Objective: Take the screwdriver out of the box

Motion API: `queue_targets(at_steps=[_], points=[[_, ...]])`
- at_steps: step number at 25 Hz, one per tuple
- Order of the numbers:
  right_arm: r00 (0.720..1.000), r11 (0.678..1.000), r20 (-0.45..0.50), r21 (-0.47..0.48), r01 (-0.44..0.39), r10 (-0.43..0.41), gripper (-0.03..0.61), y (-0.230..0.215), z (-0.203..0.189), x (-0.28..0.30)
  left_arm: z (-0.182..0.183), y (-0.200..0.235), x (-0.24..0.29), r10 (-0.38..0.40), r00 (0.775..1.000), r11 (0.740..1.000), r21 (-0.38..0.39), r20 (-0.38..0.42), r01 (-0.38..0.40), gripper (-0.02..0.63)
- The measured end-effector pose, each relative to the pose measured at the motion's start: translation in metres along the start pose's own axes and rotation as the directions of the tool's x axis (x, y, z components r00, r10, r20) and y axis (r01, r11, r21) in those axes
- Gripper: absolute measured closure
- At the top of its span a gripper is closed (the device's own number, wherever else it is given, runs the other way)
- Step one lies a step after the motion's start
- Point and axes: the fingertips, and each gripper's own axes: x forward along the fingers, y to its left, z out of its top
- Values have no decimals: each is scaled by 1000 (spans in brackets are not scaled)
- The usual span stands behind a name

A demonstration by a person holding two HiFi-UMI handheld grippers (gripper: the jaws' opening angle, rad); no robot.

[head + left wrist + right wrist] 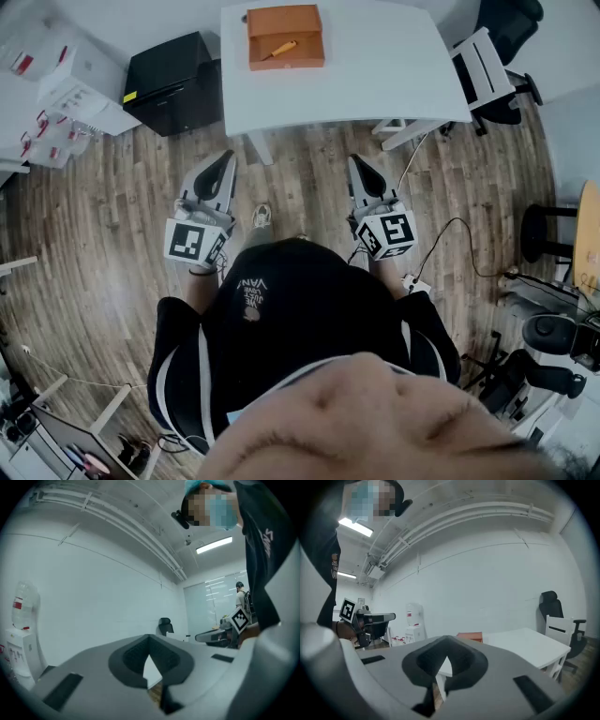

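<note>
An open orange box [285, 63] stands at the far side of the white table [375, 70]. Inside it lies a screwdriver [279, 49] with an orange-yellow handle. Both grippers are held at waist height over the wooden floor, well short of the table and pointing toward it. My left gripper [228, 156] [149, 641] is shut with nothing between its jaws. My right gripper [356, 161] [446, 641] is likewise shut and empty. The right gripper view shows the box [469, 636] low on the table [520, 641]; the screwdriver is hidden there.
A black cabinet [173, 82] stands left of the table. A white chair [483, 70] and a black office chair [511, 23] are at its right. White boxes [56, 94] and a water dispenser [412, 625] line the left wall. Cables [450, 244] trail on the floor.
</note>
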Motion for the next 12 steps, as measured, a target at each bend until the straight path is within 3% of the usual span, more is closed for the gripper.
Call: queue_targets(at_steps=[12], points=[[998, 998, 6, -17, -63, 63, 566, -1, 0, -12, -1, -22, -4, 29, 1000, 1000, -13, 9, -28, 598]])
